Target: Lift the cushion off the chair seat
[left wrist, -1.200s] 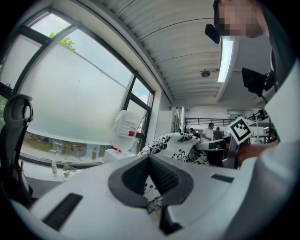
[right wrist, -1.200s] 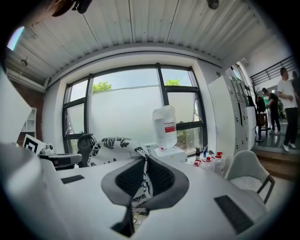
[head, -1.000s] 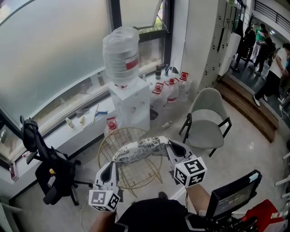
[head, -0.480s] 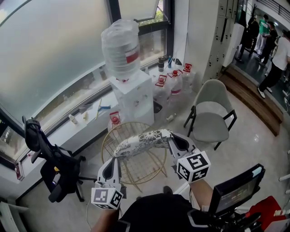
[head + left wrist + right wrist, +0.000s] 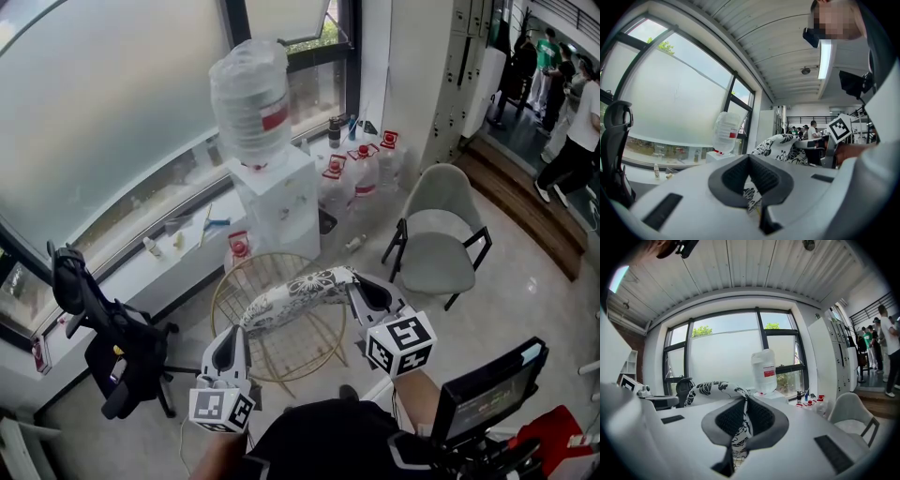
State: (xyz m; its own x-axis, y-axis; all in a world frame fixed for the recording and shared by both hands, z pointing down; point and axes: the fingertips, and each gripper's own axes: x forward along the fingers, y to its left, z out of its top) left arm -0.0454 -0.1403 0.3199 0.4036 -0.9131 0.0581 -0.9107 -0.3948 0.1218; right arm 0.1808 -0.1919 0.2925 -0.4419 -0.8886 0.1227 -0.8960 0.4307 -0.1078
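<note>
A white cushion with a black flower print (image 5: 295,297) hangs in a sagging arc above the round gold wire chair (image 5: 246,281), clear of its seat. My left gripper (image 5: 240,330) is shut on the cushion's left end and my right gripper (image 5: 350,284) on its right end. In the left gripper view, printed fabric (image 5: 751,199) is pinched in the left gripper (image 5: 749,159), and the cushion (image 5: 780,145) runs off to the right. The right gripper view shows the right gripper (image 5: 744,400) clamped on the cushion (image 5: 712,389), which stretches away to the left.
A water dispenser with a big bottle (image 5: 251,94) stands just behind the wire chair. Red-capped jugs (image 5: 361,173) sit by the window. A grey armchair (image 5: 439,239) is at the right and a black office chair (image 5: 103,337) at the left. People (image 5: 562,103) stand far right.
The head camera has shifted a little. Both grippers keep their hold, and the cushion stays at the same place above the wire chair.
</note>
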